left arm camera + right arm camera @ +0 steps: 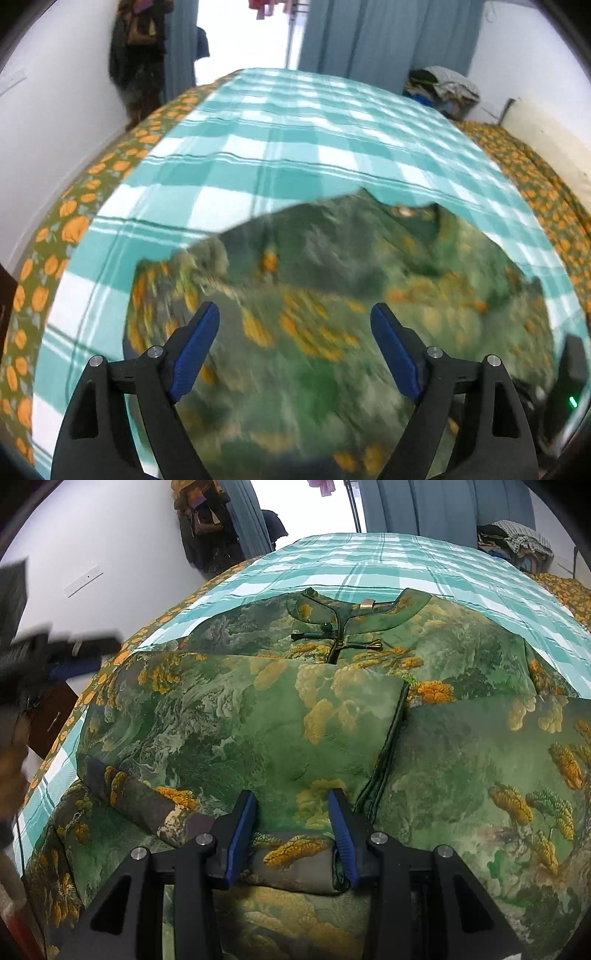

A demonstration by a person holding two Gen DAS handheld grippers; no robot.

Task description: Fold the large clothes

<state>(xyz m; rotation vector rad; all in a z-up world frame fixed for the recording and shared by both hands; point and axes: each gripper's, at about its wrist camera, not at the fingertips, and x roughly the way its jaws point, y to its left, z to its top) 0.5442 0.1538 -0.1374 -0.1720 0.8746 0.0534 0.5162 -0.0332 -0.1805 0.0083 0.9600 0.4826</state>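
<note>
Robe point(280, 716) lies folded on checked sheet point(388, 565). Right gripper point(291, 805) clenched on a folded edge. Left gripper point(295, 317) released, nothing between jaws; robe under it motion-blurred. No containers discernible.

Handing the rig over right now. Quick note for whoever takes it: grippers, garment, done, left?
Left gripper: open, empty, above the garment's left side; view blurred.
Right gripper: jaws part closed around a thick folded edge of the green print garment; pads look pressed on it.
Garment lies collar away from you, on the checked sheet over the bed.
Done: both sleeves appear folded in across the front, meeting near the middle.
Left: probably bring the near edge up toward the collar, then smooth.
</note>
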